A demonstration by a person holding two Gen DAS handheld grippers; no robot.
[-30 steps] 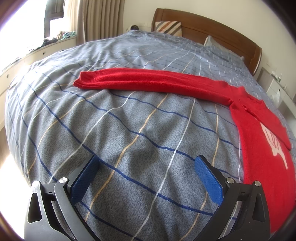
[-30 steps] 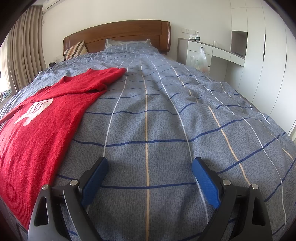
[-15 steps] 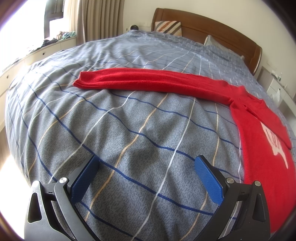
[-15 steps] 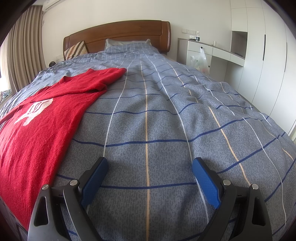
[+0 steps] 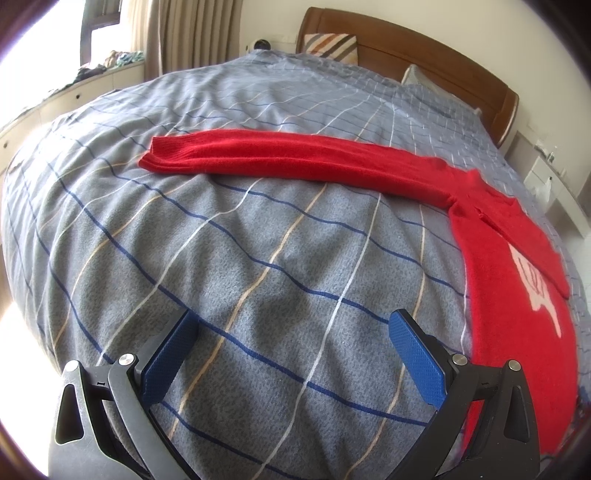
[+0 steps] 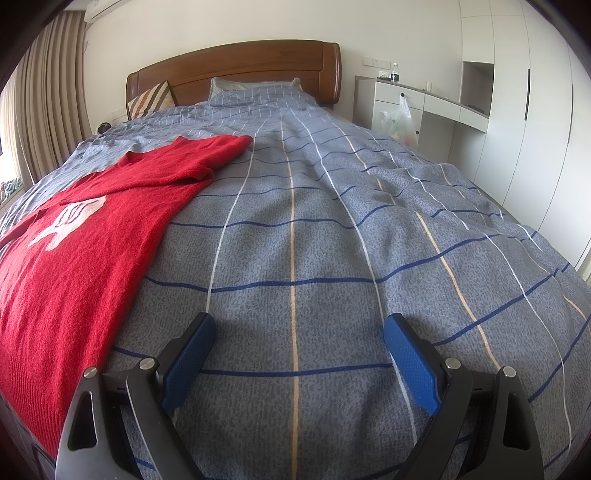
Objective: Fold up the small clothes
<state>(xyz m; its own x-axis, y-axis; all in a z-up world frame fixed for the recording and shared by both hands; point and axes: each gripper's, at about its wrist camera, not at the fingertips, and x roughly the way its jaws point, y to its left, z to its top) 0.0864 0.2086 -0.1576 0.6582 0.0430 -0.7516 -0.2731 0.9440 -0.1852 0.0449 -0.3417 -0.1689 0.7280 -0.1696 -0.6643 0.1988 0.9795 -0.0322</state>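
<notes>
A red knit sweater with a white print lies flat on the grey checked bed cover. One sleeve stretches out straight to the left in the left wrist view. In the right wrist view the sweater fills the left side, with its other sleeve folded near the shoulder. My left gripper is open and empty above bare cover, left of the sweater body. My right gripper is open and empty above bare cover, right of the sweater.
A wooden headboard with pillows stands at the far end. A white desk with a hanging plastic bag and white wardrobes line the right side. Curtains and a cluttered low cabinet are on the left.
</notes>
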